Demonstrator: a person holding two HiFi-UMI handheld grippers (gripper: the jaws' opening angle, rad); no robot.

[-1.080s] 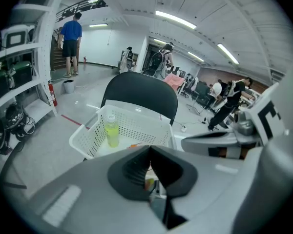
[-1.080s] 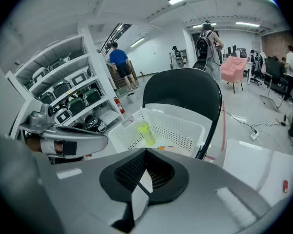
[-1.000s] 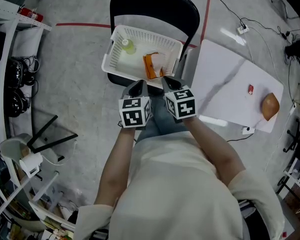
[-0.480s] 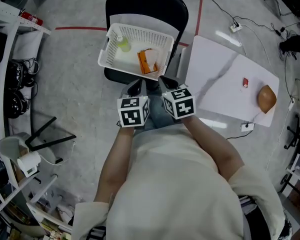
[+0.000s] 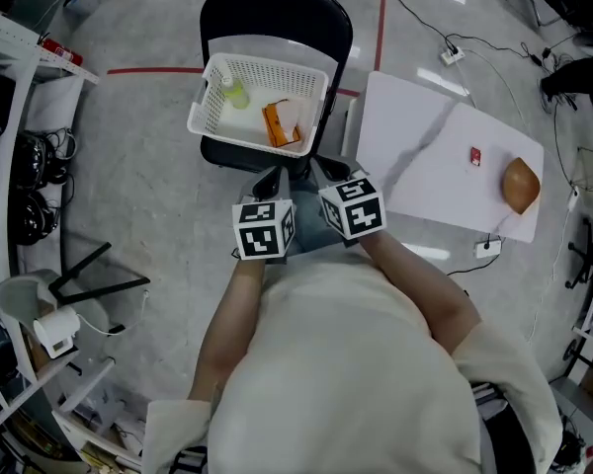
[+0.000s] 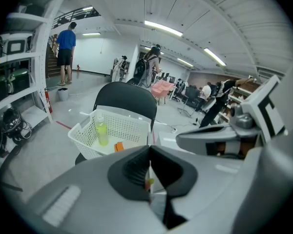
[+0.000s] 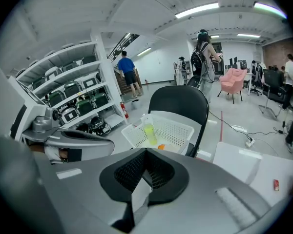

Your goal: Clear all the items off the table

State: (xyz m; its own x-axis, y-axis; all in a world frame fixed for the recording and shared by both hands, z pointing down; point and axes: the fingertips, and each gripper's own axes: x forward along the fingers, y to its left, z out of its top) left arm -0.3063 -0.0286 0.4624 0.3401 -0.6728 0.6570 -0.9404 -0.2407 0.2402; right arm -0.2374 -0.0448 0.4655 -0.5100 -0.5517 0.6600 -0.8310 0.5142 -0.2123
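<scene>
Your left tongs [image 5: 270,180] and right tongs [image 5: 328,170], both pressed together empty, have backed off the basket [image 5: 210,108]; the table [image 5: 415,151] still holds a red item [image 5: 474,156] and perhaps bread [image 5: 521,185].

Grey polished floor [image 5: 148,156], marked with red tape lines [image 5: 148,70]. Black folding chair [image 5: 277,13] beside a white counter [image 5: 415,136]. Metal shelving [image 7: 73,94] along one side, loaded with equipment. White walls [image 7: 161,60]; ceiling strip lights [image 7: 195,9] lit. Cables [image 5: 504,62] and a power strip [image 5: 451,55] on the floor. Pink armchair [image 7: 233,79] farther back.
</scene>
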